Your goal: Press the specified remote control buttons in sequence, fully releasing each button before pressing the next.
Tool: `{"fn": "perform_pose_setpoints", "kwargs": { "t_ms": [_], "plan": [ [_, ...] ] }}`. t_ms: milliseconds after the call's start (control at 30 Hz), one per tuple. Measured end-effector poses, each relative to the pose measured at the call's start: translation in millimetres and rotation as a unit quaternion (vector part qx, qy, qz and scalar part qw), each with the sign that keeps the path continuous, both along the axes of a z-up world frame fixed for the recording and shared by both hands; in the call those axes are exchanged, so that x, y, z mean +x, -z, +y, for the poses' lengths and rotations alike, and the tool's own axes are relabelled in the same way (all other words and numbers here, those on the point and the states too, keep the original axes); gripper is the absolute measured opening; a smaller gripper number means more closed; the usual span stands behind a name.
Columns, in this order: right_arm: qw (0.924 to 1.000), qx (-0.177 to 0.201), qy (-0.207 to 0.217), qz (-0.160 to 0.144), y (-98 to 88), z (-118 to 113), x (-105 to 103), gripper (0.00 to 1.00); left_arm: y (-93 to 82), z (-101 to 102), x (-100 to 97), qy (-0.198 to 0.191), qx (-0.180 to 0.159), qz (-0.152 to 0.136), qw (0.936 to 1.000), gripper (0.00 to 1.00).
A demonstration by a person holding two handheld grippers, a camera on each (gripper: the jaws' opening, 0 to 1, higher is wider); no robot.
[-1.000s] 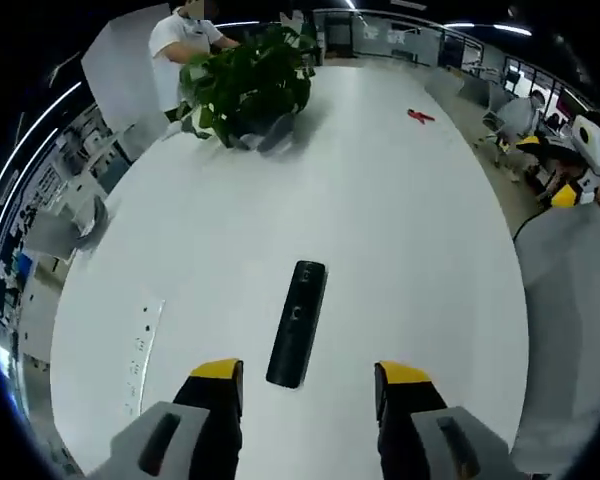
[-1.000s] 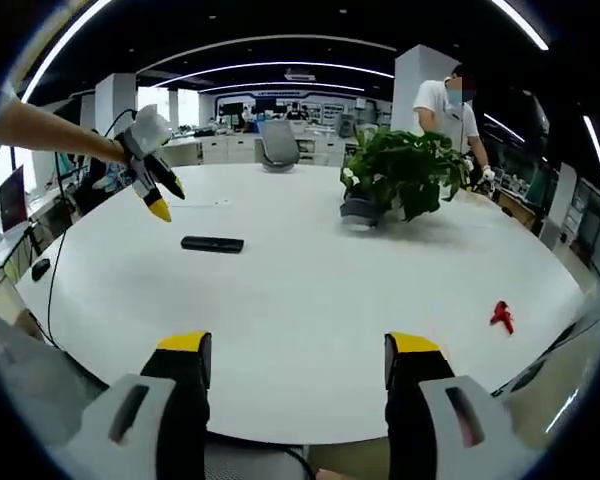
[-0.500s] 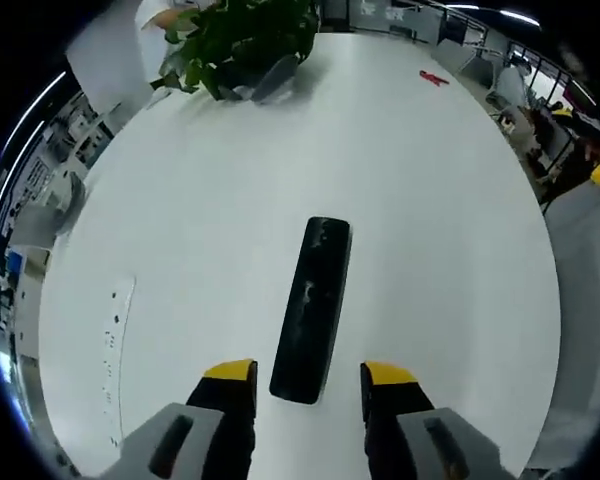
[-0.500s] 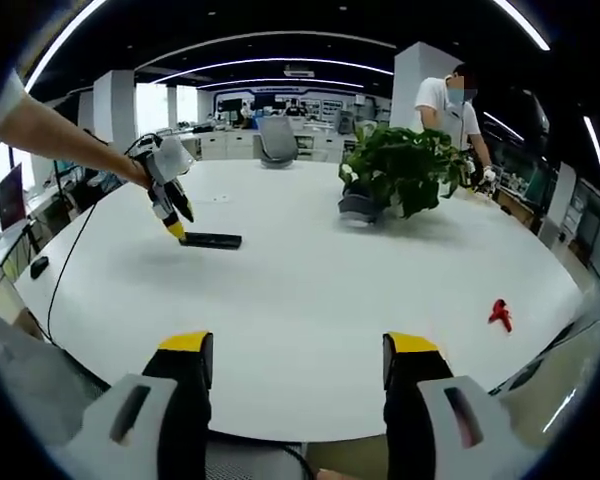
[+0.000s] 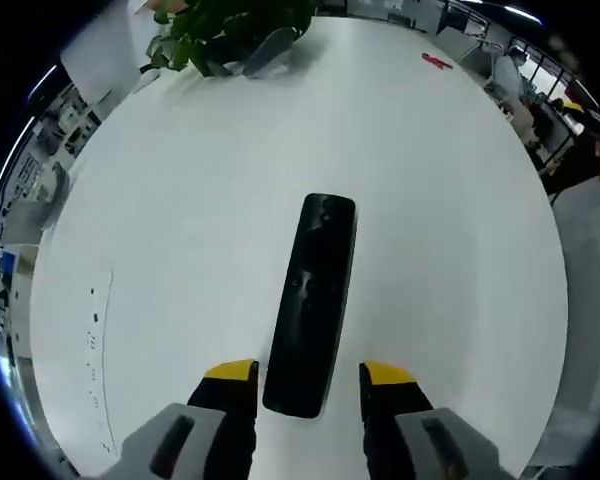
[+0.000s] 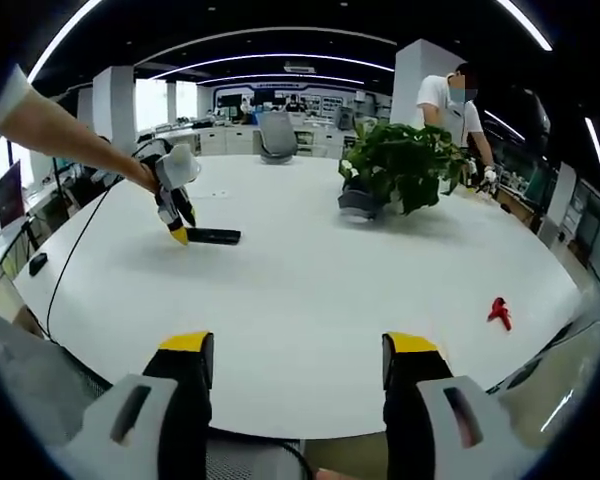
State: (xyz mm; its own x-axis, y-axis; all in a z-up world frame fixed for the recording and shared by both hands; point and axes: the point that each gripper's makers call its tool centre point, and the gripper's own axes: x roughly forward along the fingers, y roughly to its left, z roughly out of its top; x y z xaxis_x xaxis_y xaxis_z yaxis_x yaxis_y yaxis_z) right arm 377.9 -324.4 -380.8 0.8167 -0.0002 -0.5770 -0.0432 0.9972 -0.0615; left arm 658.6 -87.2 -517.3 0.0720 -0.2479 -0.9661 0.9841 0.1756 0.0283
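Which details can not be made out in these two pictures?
- Remote control button labels: too small and dark in the left gripper view.
- Whether the left gripper touches the remote: too small in the right gripper view.
- Red object: too small to identify.
- Potted plant: cut off by the edge.

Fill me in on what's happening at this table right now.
A person holds a gripper in each hand over a white table. The left gripper is open, its jaws either side of the near end of a black remote. The right gripper hangs open at the table edge.
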Motion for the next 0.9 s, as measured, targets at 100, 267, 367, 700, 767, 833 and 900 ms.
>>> {"fn": "perform_pose_setpoints", "kwargs": {
  "t_ms": [100,267,367,700,767,833,900],
  "plan": [
    [1.0,0.0,0.0,0.0,-0.3,0,0,0.71,1.1,0,-1.2,-0.003,0.001,0.006,1.0,0.39],
    [1.0,-0.001,-0.001,0.0,-0.7,0,0,0.71,0.7,0,-3.4,0.001,0.001,0.008,1.0,0.35],
    [1.0,-0.001,-0.003,-0.001,-1.0,1,0,0.7,0.3,1,-3.5,-0.007,-0.006,0.014,0.9999,0.35],
    [0.9999,0.001,-0.01,-0.007,-3.6,4,0,0.69,0.2,-1,-7.7,-0.005,-0.036,0.005,0.9993,0.31],
    [0.9999,0.001,-0.011,-0.005,-3.2,4,0,0.69,0.5,-3,-8.8,0.0,-0.028,0.005,0.9996,0.28],
    [0.9999,0.001,-0.012,-0.006,-3.4,4,0,0.69,0.4,-4,-10.6,0.009,-0.016,0.005,0.9998,0.25],
    [0.9999,0.002,-0.015,-0.006,-3.5,5,0,0.69,1.3,-3,-9.4,0.007,-0.008,0.005,0.9999,0.24]
  ]
}}
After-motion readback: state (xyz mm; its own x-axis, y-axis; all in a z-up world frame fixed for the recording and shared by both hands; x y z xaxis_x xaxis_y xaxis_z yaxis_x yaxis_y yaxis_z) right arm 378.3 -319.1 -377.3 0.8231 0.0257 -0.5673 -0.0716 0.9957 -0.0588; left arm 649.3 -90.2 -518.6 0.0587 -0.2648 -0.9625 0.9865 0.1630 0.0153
